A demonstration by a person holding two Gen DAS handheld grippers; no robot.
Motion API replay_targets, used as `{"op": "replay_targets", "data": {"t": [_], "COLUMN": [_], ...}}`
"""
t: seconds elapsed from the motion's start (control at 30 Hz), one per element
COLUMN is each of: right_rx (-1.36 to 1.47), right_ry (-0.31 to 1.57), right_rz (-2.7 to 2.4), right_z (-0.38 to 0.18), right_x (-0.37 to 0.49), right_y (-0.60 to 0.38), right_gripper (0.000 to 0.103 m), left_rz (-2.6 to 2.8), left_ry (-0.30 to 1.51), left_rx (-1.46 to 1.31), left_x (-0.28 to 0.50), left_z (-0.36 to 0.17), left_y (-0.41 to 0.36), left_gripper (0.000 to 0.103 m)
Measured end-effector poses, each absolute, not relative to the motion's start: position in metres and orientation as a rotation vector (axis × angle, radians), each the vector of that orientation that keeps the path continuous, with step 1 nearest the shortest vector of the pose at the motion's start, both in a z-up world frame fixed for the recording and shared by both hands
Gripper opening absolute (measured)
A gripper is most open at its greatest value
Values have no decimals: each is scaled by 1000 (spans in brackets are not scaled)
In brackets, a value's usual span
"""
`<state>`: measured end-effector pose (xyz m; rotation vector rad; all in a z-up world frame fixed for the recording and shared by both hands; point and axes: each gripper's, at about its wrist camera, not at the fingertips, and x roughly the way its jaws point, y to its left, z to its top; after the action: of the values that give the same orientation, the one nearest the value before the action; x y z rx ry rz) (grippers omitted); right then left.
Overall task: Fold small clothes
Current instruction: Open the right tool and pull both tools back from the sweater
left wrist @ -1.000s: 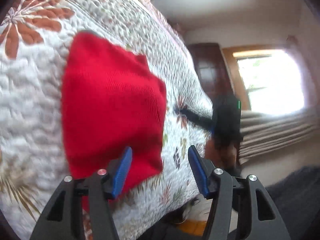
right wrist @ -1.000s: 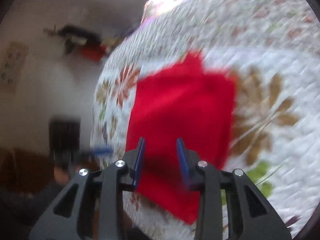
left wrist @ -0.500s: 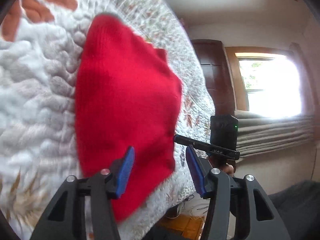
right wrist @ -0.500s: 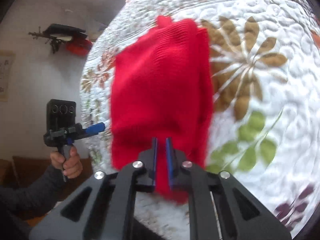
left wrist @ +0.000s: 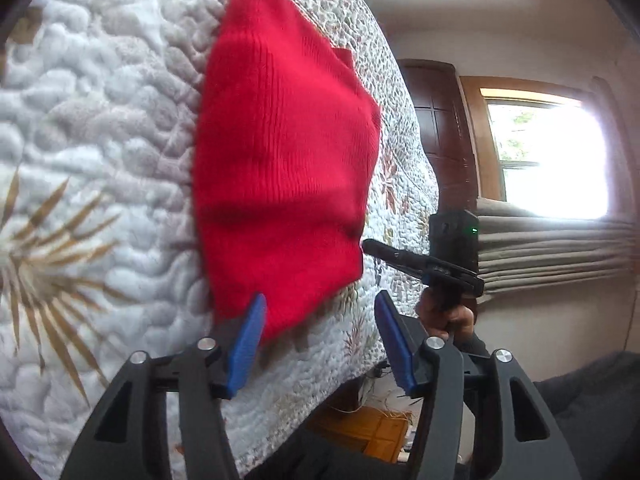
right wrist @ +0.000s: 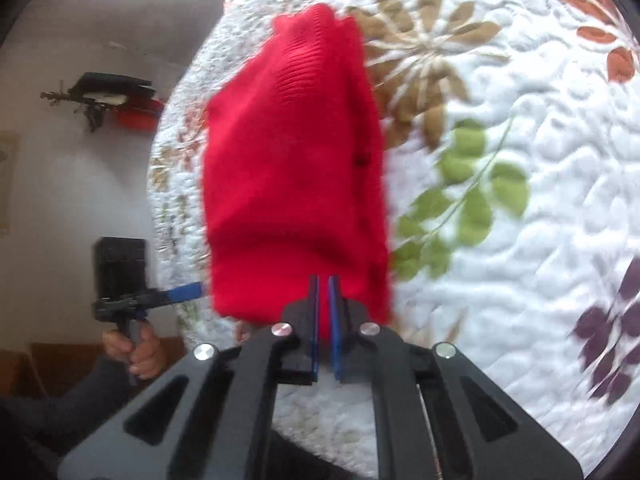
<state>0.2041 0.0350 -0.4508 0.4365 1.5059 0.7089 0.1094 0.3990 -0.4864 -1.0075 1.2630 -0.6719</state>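
A quilted floral bedspread (right wrist: 520, 240) carries the red knit garment (right wrist: 292, 168), which lies near the bed's edge. The right gripper (right wrist: 324, 292) is clamped on the garment's near hem, while the left gripper (left wrist: 318, 320), jaws spread and holding nothing, hangs just beside the near corner. The step in hand appears to be a fold; the next move likely calls for carrying the pinched hem toward the far edge and laying it flat.
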Motion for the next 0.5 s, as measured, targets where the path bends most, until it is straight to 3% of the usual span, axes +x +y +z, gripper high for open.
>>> {"op": "replay_targets", "data": {"t": [0.1, 0.13, 0.23, 0.3, 0.37, 0.47, 0.5], "right_rx": [378, 375, 392, 333, 246, 98, 79], "right_ry": [1555, 1563, 1547, 1514, 1472, 1382, 1367], "right_rz": [682, 651, 539, 482, 421, 353, 342], "right_z": [-468, -473, -465, -443, -410, -337, -323], "right_x": [192, 192, 194, 188, 173, 138, 132], "right_y": [50, 50, 36, 33, 29, 47, 52], "right_gripper": [6, 0, 1, 21, 52, 80, 84], "left_rz": [-622, -603, -550, -513, -456, -360, -324], "left_ry": [1307, 1331, 1417, 1450, 1463, 1439, 1422], "left_rx": [-1033, -1036, -976, -905, -832, -691, -629], "left_x": [105, 101, 98, 89, 80, 59, 51], "left_z": [-501, -507, -504, -486, -463, -404, -374], "left_y": [398, 396, 385, 381, 379, 378, 376], "left_gripper": [69, 71, 72, 79, 92, 99, 99]}}
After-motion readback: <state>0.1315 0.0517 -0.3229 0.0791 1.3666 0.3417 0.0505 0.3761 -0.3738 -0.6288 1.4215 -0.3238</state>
